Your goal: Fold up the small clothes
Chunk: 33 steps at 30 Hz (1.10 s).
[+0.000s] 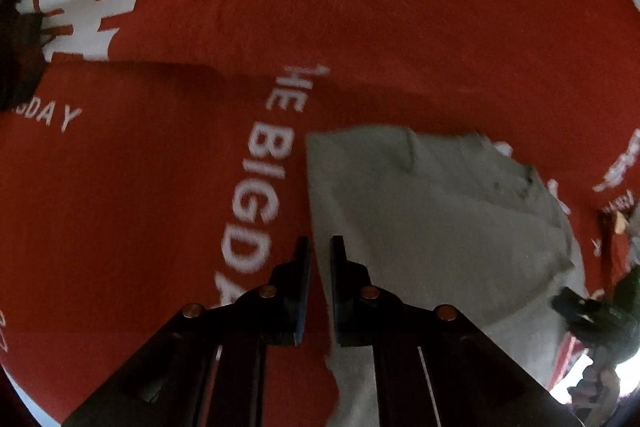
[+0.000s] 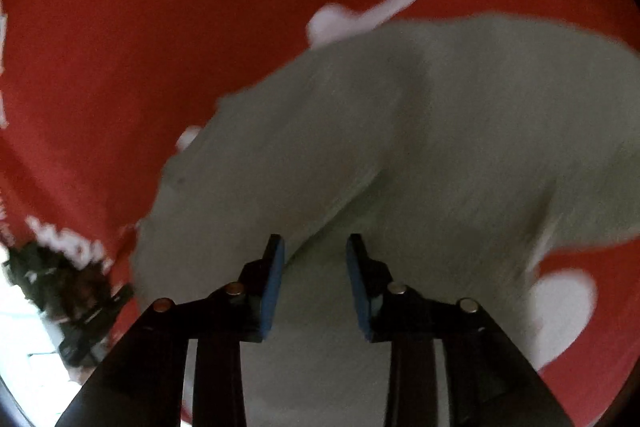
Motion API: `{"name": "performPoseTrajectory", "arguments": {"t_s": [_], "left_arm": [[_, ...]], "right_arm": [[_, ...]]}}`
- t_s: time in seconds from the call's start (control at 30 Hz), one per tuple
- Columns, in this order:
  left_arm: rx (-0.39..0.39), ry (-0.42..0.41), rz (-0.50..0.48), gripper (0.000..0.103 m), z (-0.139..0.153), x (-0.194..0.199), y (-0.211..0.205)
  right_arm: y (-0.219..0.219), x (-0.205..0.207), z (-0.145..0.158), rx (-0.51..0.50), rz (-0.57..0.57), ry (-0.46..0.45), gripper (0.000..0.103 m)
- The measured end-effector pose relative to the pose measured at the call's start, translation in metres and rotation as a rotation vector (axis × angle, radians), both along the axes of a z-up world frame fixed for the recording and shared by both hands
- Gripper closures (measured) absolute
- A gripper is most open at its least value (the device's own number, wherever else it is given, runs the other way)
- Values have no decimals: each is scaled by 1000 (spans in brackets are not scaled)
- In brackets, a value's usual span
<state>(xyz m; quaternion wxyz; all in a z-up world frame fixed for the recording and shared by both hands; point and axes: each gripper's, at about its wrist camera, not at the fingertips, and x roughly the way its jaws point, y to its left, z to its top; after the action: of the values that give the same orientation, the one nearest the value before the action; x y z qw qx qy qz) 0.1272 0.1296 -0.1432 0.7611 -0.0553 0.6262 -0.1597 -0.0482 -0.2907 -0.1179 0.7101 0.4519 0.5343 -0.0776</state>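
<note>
Pale grey-green garment (image 1: 432,203) lies mostly flat and a bit rumpled on the red printed cloth (image 1: 360,7). Left gripper (image 1: 319,259) pinches its edge; right gripper (image 2: 315,259) hangs parted above it, gripping nothing.

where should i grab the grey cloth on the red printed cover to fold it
Take the pale grey fabric garment at its far left corner, coming from the bare side of the red printed cover. There the straight left edge meets the far edge, lying flat with clear cover beside it. The near end is rumpled and blurred, so it is harder to judge.
</note>
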Motion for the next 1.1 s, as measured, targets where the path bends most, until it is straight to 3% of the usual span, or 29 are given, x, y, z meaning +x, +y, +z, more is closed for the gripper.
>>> {"name": "performPoseTrajectory", "arguments": {"t_s": [0.1,0.23,0.3,0.37,0.4,0.43,0.57,0.73,0.8,0.87,1.03,1.07,1.1], "left_arm": [[-18,24,-25,93,1,-19,-7],[-32,22,-54,93,-2,-34,-29],[5,7,-86,93,-6,-38,-37],[110,-15,-137,93,-16,-43,-44],[181,-33,-158,92,-24,-46,-45],[195,-52,-160,89,-27,-47,-42],[184,-49,-89,58,-21,-45,-17],[224,-50,-88,58,-17,-48,-14],[231,-48,-89,57,-11,-53,-19],[209,-44,-93,57,-2,-61,-28],[182,-21,-134,57,15,-83,-60],[181,-17,-142,46,17,-87,-68],[184,-25,-147,18,21,-93,-78]], "right_arm": [[46,10,-12,148,47,-12,58],[106,23,-20,226,145,-13,56],[123,30,-21,211,146,-21,56],[128,34,-20,197,134,-22,56],[127,36,-17,172,135,-19,56],[123,34,-11,145,138,-19,56],[80,32,16,-60,116,-20,56],[34,44,22,-288,98,16,56],[22,45,10,-344,111,84,58],[17,36,8,-322,91,90,65],[14,-1,17,-207,47,83,62],[2,-14,20,-179,40,76,60],[0,-25,22,-140,28,71,59]]}}
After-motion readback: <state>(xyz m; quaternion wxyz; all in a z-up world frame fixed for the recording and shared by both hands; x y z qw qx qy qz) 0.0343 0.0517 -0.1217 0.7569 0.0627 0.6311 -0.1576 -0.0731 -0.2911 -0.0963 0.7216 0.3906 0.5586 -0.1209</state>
